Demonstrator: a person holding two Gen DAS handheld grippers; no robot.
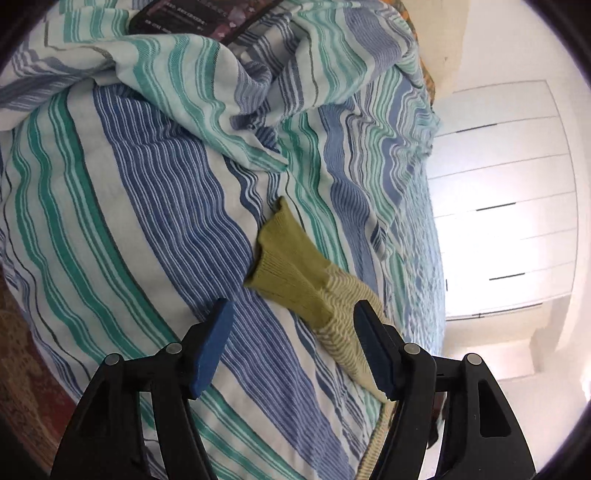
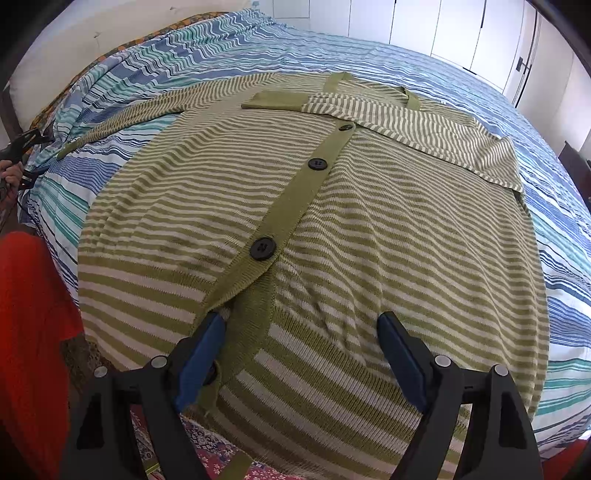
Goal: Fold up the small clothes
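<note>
A green and cream striped cardigan (image 2: 332, 221) with black buttons lies flat on the striped bedspread (image 2: 480, 85). Its right sleeve (image 2: 388, 110) is folded across the chest; its left sleeve (image 2: 122, 114) stretches out to the left. My right gripper (image 2: 301, 328) is open, hovering over the cardigan's bottom hem by the button band. My left gripper (image 1: 293, 321) is open just above the green cuff of the left sleeve (image 1: 291, 269), with the sleeve passing under its right finger. It also shows small at the left edge of the right wrist view (image 2: 26, 142).
A bunched fold of the striped bedspread (image 1: 184, 81) and a dark flat object (image 1: 192, 18) lie beyond the cuff. White wardrobe doors (image 2: 461, 33) stand behind the bed. Red cloth (image 2: 29, 314) and a patterned rug (image 2: 207, 454) are at the bed's near edge.
</note>
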